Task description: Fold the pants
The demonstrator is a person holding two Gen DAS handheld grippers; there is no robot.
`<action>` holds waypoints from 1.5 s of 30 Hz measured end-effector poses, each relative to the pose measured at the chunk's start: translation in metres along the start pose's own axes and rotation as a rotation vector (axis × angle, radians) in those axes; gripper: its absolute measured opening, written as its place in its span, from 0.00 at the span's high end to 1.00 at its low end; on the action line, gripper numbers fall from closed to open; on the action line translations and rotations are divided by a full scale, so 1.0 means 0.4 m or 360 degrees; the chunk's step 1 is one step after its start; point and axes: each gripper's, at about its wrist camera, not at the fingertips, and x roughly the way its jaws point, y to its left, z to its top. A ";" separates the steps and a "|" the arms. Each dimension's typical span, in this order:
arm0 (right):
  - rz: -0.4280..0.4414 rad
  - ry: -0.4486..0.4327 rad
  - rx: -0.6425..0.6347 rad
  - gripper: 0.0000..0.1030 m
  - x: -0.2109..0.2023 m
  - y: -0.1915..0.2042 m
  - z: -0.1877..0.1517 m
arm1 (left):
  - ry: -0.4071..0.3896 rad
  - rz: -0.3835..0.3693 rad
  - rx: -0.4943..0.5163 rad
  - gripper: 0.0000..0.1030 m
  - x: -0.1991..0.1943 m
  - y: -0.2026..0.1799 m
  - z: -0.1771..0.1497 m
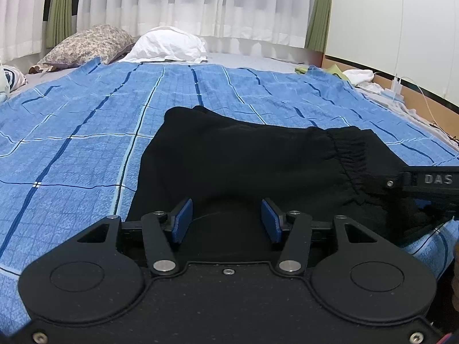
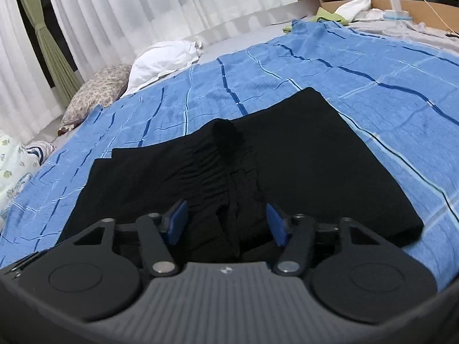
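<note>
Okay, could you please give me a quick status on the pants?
Left gripper and right gripper open over cloth. Black elastic-waist pants partly folded on blue checked bedspread. Nothing in the way.

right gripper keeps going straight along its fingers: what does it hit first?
Probably the black pants: the gathered waistband lies right ahead of the right gripper, between its open jaws. Depth unclear.

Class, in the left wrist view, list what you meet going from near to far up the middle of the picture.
left gripper → black pants → blue checked blanket → white pillow → white curtain
</note>
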 end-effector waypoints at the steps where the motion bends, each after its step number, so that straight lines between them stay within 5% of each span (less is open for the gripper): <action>1: -0.0005 -0.0001 -0.0015 0.47 0.007 0.004 0.004 | 0.0005 -0.0001 -0.0005 0.50 0.002 0.000 0.002; 11: -0.0053 -0.0196 -0.0312 0.78 -0.044 0.066 -0.007 | 0.0010 -0.0001 -0.0020 0.50 0.004 0.001 0.007; 16: -0.0070 -0.0131 -0.0041 0.53 -0.055 0.002 -0.001 | 0.0008 -0.0007 -0.0026 0.49 0.005 0.002 0.008; 23: 0.0183 0.0106 0.0228 0.45 -0.084 -0.056 -0.018 | -0.0003 -0.0003 -0.0012 0.49 0.010 0.002 0.003; 29: 0.0143 0.0059 0.0144 0.33 -0.021 -0.008 -0.019 | -0.0006 0.0000 -0.0007 0.49 0.008 0.003 0.000; 34: -0.0031 -0.0111 -0.0141 0.28 0.030 0.073 -0.038 | -0.0018 0.0007 0.0007 0.49 0.008 -0.004 -0.006; 37: 0.0021 -0.0161 -0.0099 0.36 0.059 0.078 -0.034 | -0.0016 0.0002 -0.0001 0.49 0.008 -0.003 -0.006; 39: 0.0021 -0.0171 -0.0033 0.59 0.070 0.065 -0.021 | -0.0014 0.0000 -0.0029 0.49 0.004 0.001 -0.001; 41: 0.0033 -0.0177 -0.0012 0.72 0.067 0.051 -0.009 | -0.0024 -0.0031 -0.0064 0.50 -0.006 0.005 0.010; 45: -0.0146 -0.0338 -0.0170 0.75 0.019 0.044 -0.002 | -0.0098 -0.0063 -0.0061 0.50 -0.028 -0.006 0.029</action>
